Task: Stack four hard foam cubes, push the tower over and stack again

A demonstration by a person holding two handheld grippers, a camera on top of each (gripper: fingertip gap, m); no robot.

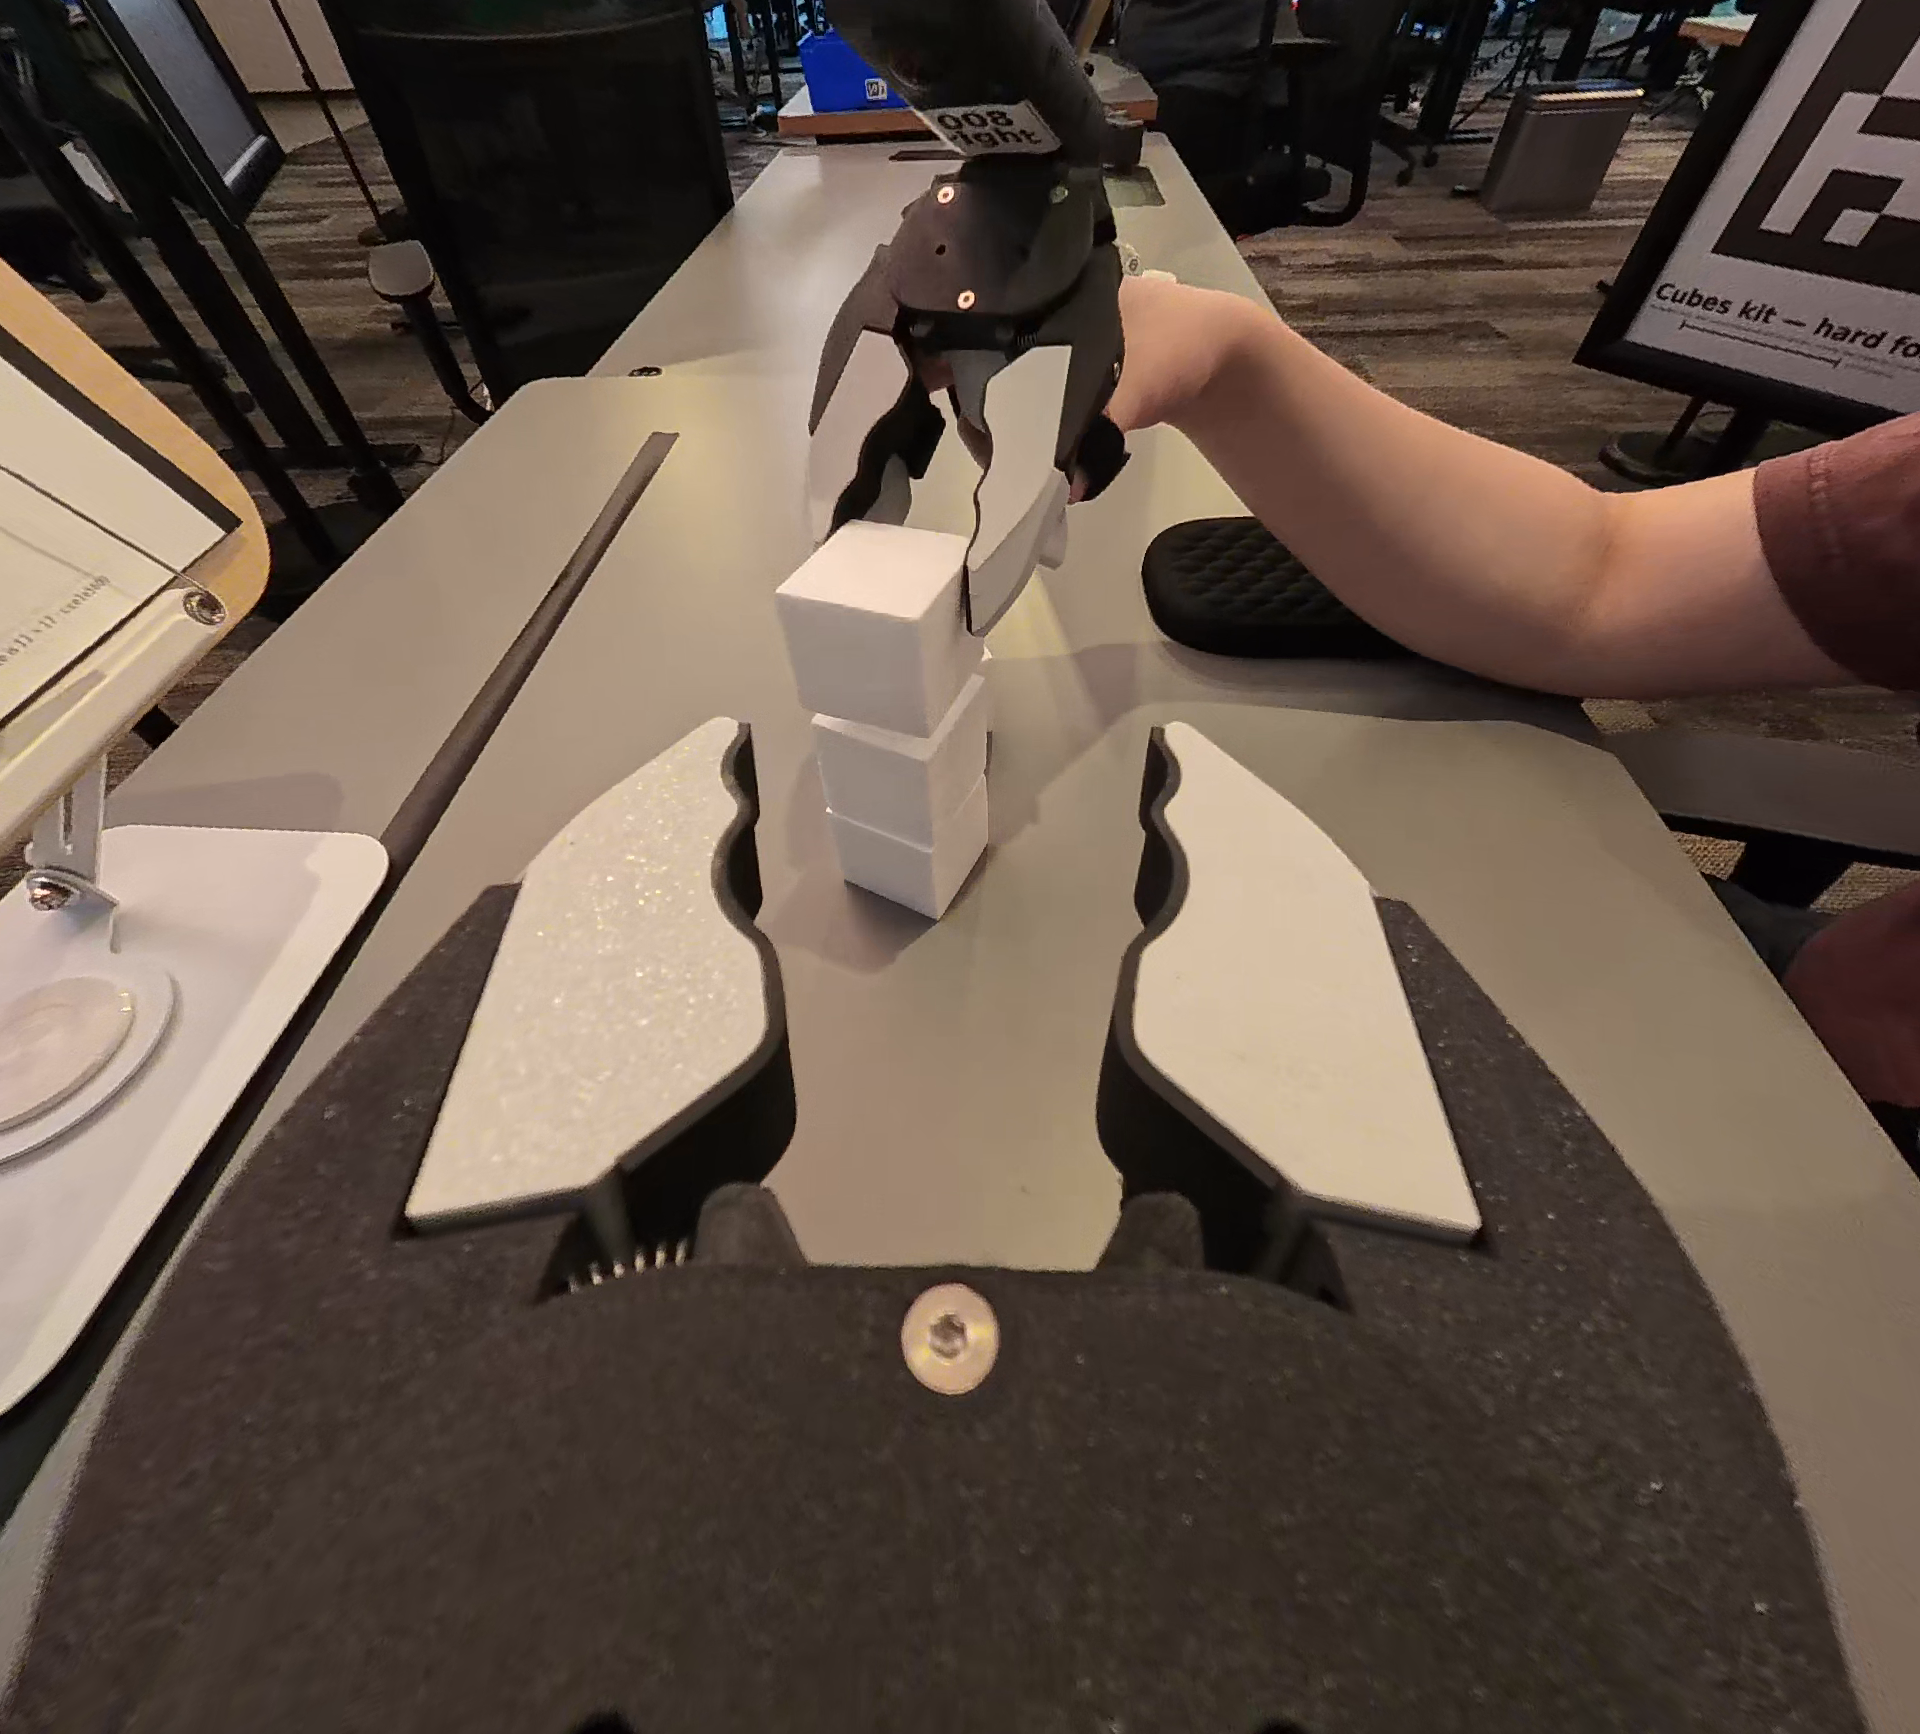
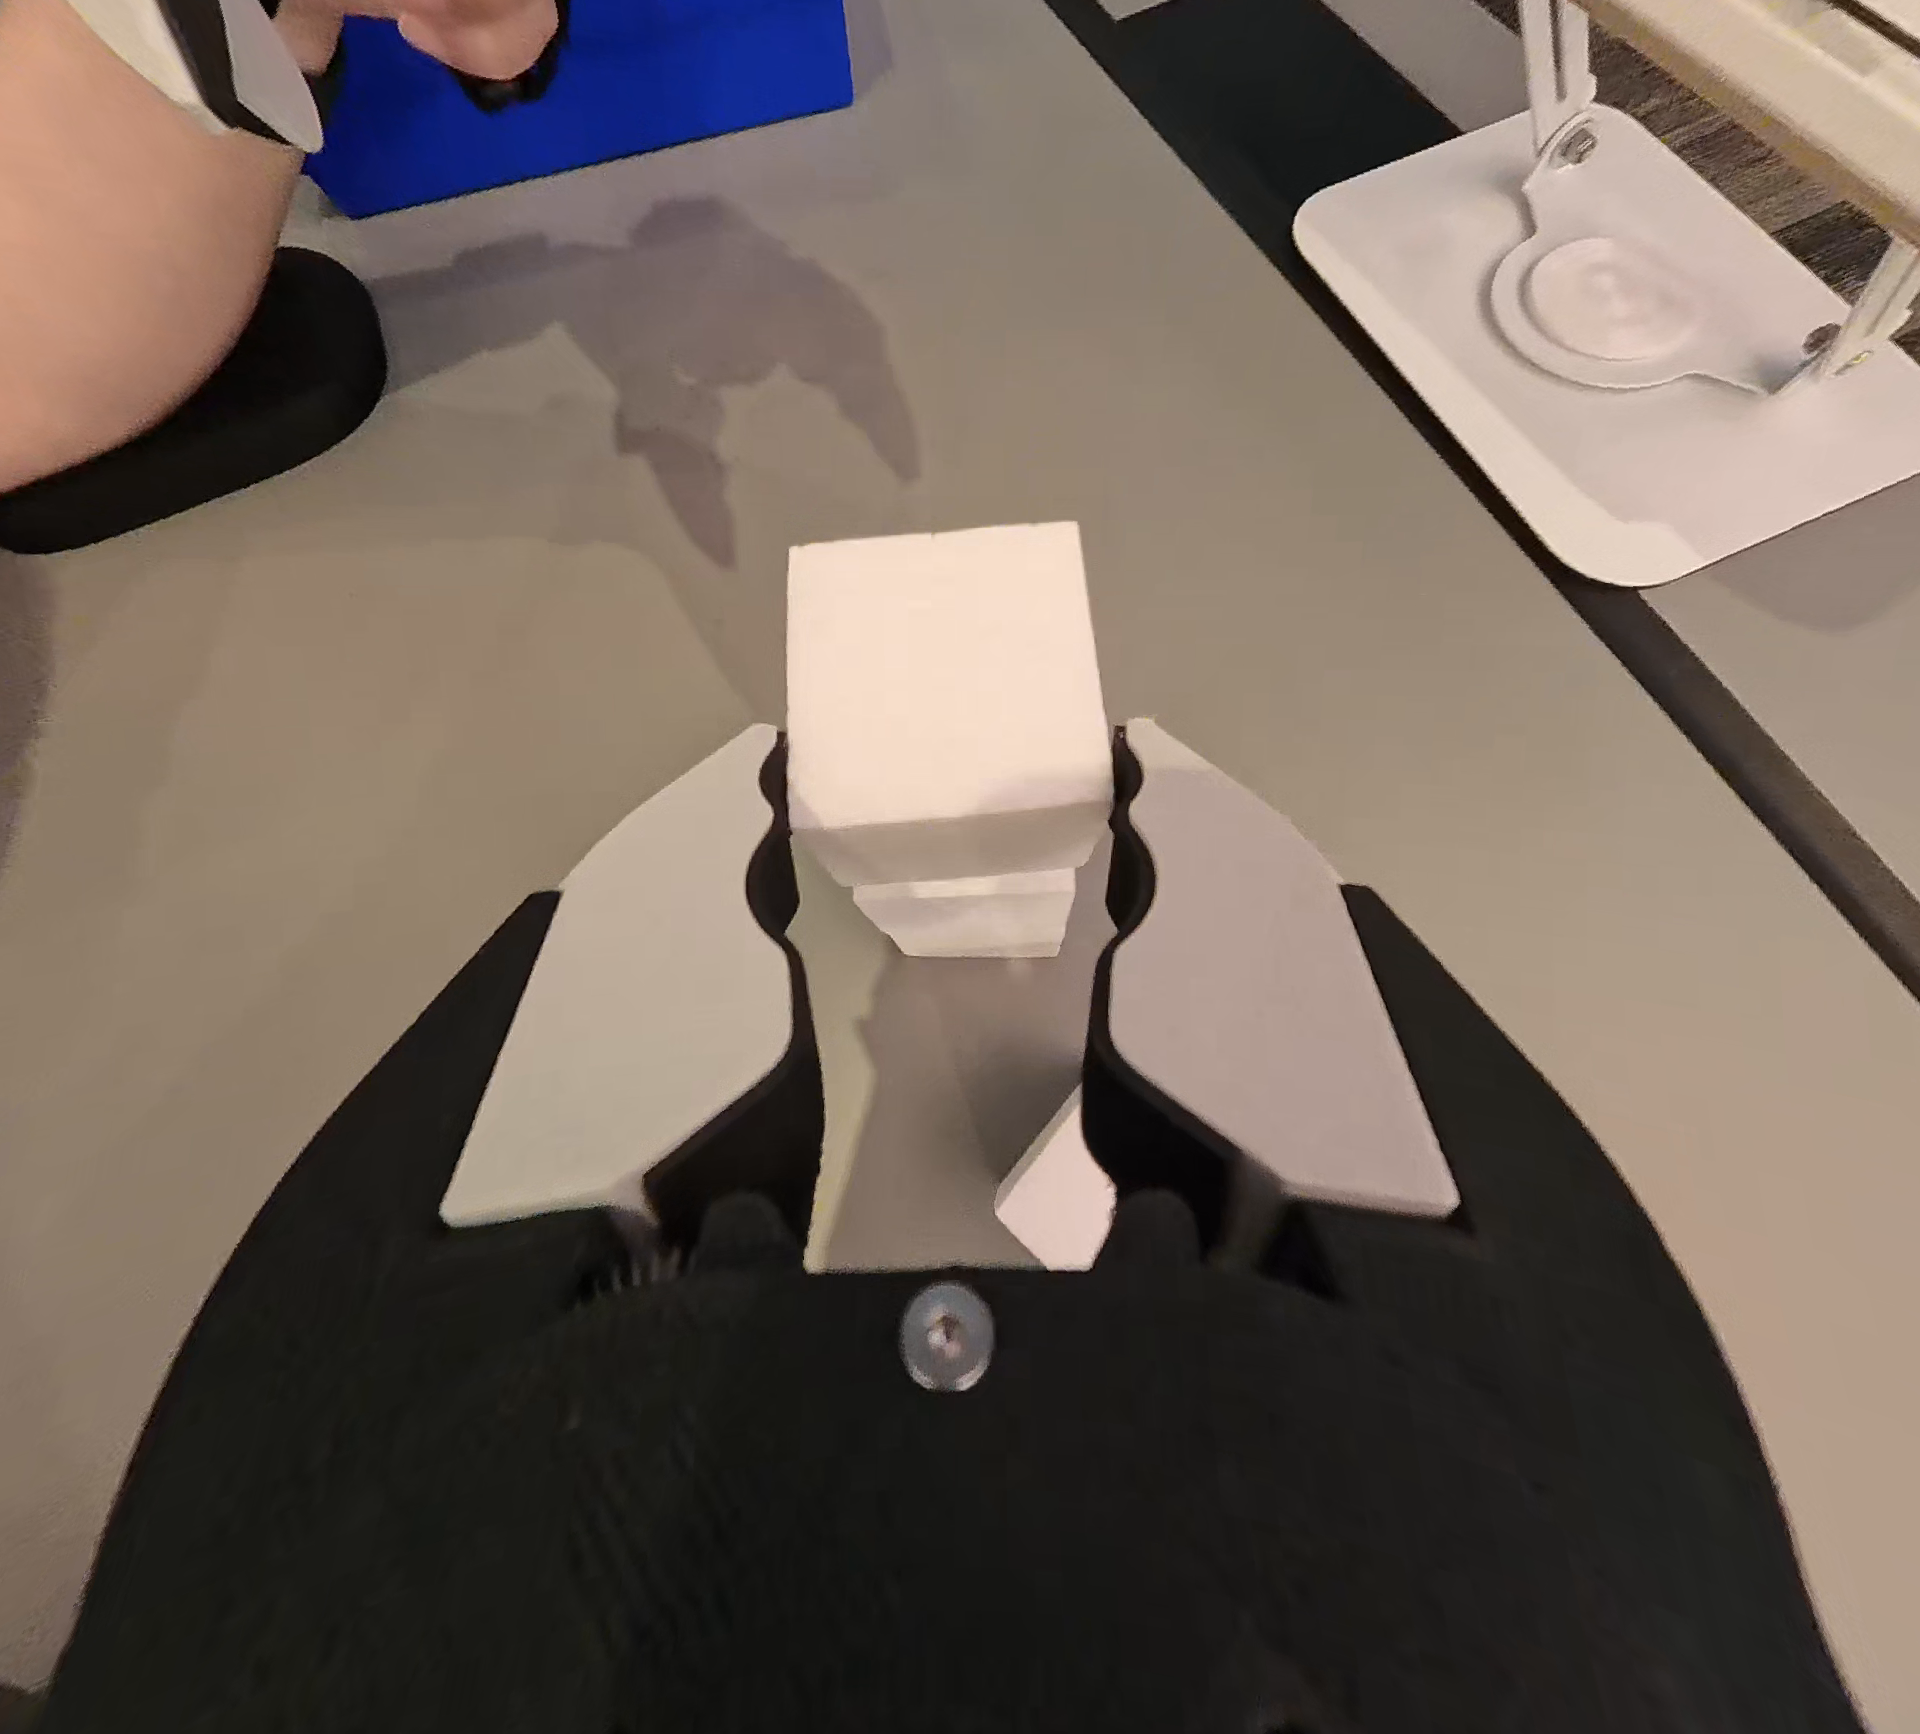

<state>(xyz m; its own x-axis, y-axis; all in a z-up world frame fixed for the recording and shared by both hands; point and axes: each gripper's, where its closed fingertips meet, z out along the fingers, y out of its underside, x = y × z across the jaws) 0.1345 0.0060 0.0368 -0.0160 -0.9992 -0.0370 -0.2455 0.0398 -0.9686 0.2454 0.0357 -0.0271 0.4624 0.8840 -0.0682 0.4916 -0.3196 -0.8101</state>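
- Cubes of white foam stand in a tower point(image 1: 902, 739) on the grey table point(image 1: 1299, 853); three show clearly, the top cube point(image 2: 940, 676) sitting slightly askew.
- Right gripper point(image 2: 948, 775) pinches that top cube by its two side faces.
- Fourth cube point(image 2: 1060, 1201) appears to lie on the table beneath the right gripper.
- Left gripper point(image 1: 948, 785) hangs spread and empty just before the tower.
- Foam looks light, stiff and matte; flat opposite faces likely offer the surest hold, though a nudge could topple the tower.

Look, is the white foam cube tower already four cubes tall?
No, the white foam cube tower shows only three stacked cubes in the left wrist view, and the right gripper is at the top cube.
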